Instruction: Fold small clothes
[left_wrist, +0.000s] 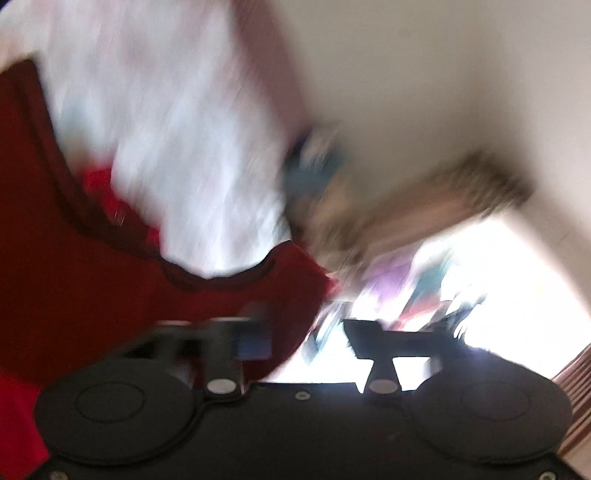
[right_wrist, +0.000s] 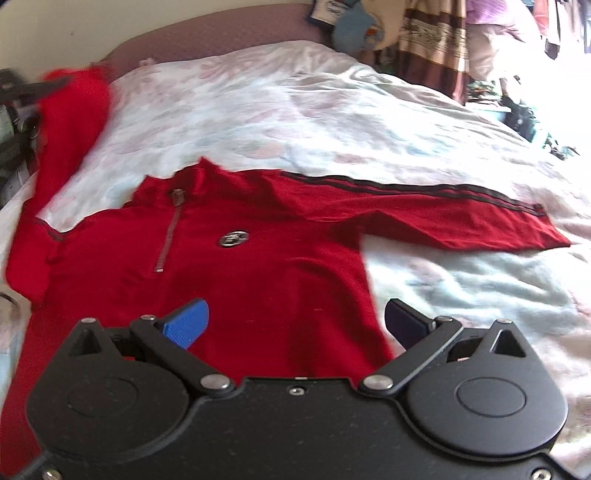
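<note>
top (right_wrist: 258, 258): red, spread flat on bed (right_wrist: 332, 122), sleeve out right | right gripper (right_wrist: 295, 325): jaws apart, empty, over top's hem | left gripper (left_wrist: 306, 339): blurred, jaws apart, empty, by top's collar

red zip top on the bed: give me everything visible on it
The red zip top lies front up on the pale floral bedsheet. Soft knit look, stand collar, short metal zipper closed, round badge on the chest. One sleeve, with dark stripes along its upper edge, lies stretched out flat to the picture's right; the other, at the left, looks raised. Not folded yet.
</note>
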